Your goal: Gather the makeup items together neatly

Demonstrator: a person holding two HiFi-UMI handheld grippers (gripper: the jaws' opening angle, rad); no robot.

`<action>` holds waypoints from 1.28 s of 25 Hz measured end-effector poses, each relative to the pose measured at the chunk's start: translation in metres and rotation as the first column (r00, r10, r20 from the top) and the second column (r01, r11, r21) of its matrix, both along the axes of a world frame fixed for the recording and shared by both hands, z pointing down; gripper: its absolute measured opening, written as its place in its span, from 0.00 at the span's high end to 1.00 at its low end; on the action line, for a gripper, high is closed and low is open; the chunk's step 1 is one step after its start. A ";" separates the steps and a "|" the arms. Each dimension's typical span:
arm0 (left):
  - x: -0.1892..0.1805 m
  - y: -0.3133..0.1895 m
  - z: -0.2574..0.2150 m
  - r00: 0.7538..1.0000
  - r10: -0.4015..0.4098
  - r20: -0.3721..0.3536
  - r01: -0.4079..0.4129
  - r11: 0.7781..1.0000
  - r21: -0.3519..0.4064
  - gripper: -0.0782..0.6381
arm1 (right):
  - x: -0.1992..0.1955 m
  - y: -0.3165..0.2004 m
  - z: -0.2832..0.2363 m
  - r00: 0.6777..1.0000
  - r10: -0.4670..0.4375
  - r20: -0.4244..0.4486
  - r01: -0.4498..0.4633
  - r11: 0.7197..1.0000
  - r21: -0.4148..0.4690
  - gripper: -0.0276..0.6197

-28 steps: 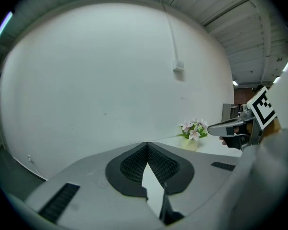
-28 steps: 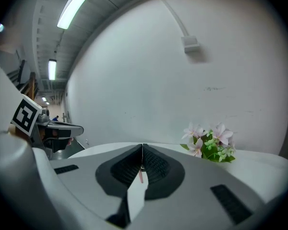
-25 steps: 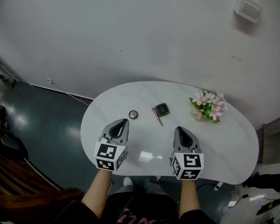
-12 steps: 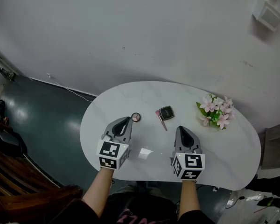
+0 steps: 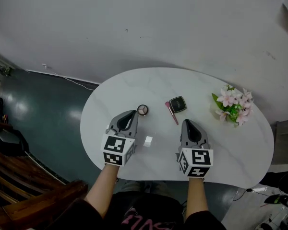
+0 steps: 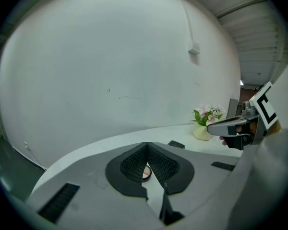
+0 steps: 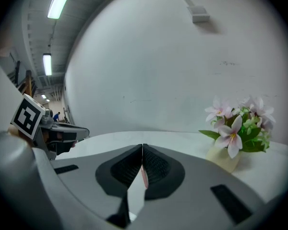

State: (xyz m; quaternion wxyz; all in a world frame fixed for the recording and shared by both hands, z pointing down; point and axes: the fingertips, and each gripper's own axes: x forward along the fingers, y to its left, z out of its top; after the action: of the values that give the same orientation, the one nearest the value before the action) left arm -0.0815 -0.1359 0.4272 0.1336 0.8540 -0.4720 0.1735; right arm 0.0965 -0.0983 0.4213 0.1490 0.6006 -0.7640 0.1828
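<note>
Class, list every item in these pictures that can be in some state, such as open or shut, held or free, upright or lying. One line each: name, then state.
left gripper: shut, holding nothing.
right gripper: shut, holding nothing.
round compact: lying flat, free of both grippers.
square compact: lying flat, looks closed, free.
pink stick: lying flat, free.
flower pot: upright.

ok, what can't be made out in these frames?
- Small round compact: too small in head view to read its contents; the left gripper tongs cover most of it in left gripper view.
- Thin pink stick: lipstick or brush unclear, too small in head view; the right gripper tongs leave only a sliver in right gripper view.
- Black square compact: lid state unclear, too small.
</note>
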 end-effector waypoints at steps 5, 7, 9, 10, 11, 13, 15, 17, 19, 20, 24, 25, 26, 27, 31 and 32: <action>0.000 -0.001 0.024 1.000 0.012 0.001 -0.012 0.999 -0.042 0.88 | -0.005 -0.002 0.024 1.000 0.001 0.001 -0.001 0.999 -0.044 0.86; -0.001 0.000 0.032 1.000 0.010 0.000 -0.010 0.998 -0.060 0.88 | -0.007 -0.001 0.035 1.000 -0.005 -0.006 0.004 0.998 -0.065 0.86; -0.001 0.003 0.043 1.000 0.012 0.002 -0.012 0.997 -0.082 0.88 | -0.008 0.001 0.045 1.000 -0.009 -0.018 0.008 0.996 -0.084 0.86; -0.001 0.005 0.048 1.000 0.012 0.002 -0.012 0.996 -0.093 0.88 | -0.009 0.003 0.050 1.000 -0.008 -0.016 0.006 0.996 -0.092 0.86; -0.002 0.007 0.052 1.000 0.010 0.001 -0.010 0.995 -0.102 0.88 | -0.009 0.003 0.054 1.000 -0.005 -0.009 0.004 0.995 -0.100 0.86; -0.003 0.008 0.058 1.000 0.004 0.001 -0.003 0.993 -0.115 0.88 | -0.011 0.005 0.063 1.000 -0.002 -0.004 0.001 0.994 -0.113 0.86; -0.003 0.009 0.065 1.000 0.003 0.005 -0.002 0.992 -0.128 0.88 | -0.015 0.007 0.069 1.000 -0.007 -0.011 0.005 0.992 -0.123 0.86; -0.004 0.010 0.071 1.000 0.008 0.012 -0.006 0.990 -0.139 0.88 | -0.017 0.007 0.073 1.000 -0.007 -0.004 0.006 0.992 -0.130 0.86; -0.004 0.007 0.072 1.000 0.012 0.024 -0.008 0.989 -0.145 0.87 | -0.019 0.005 0.073 1.000 -0.005 0.002 0.005 0.991 -0.131 0.86; -0.003 0.005 0.072 0.999 0.021 0.032 -0.016 0.989 -0.150 0.87 | -0.019 0.004 0.072 1.000 -0.005 0.004 0.006 0.992 -0.130 0.86; 0.006 0.003 0.083 0.995 0.081 0.058 -0.066 0.974 -0.218 0.73 | -0.019 0.000 0.070 1.000 -0.002 0.011 0.004 0.992 -0.129 0.86; 0.008 0.001 0.086 0.994 0.088 0.069 -0.069 0.970 -0.235 0.62 | -0.018 -0.001 0.070 1.000 0.001 0.013 0.001 0.991 -0.130 0.86; 0.009 -0.002 0.088 0.992 0.093 0.082 -0.070 0.967 -0.246 0.60 | -0.017 -0.002 0.070 1.000 0.004 0.013 -0.003 0.991 -0.132 0.86; 0.011 -0.006 0.090 0.991 0.099 0.094 -0.072 0.965 -0.253 0.58 | -0.016 -0.002 0.071 1.000 0.008 0.013 -0.006 0.991 -0.134 0.86; 0.015 -0.021 0.094 0.988 0.100 0.120 -0.065 0.962 -0.266 0.56 | -0.010 -0.005 0.074 1.000 0.022 0.015 -0.020 0.989 -0.145 0.86; 0.016 -0.025 0.097 0.987 0.100 0.124 -0.063 0.960 -0.273 0.56 | -0.008 -0.006 0.075 1.000 0.025 0.015 -0.023 0.989 -0.147 0.86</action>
State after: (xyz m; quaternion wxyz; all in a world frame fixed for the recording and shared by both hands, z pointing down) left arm -0.0651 -0.1605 0.5239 0.2080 0.8328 -0.4166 0.2993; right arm 0.0887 -0.1042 0.4964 0.1842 0.5956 -0.7425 0.2452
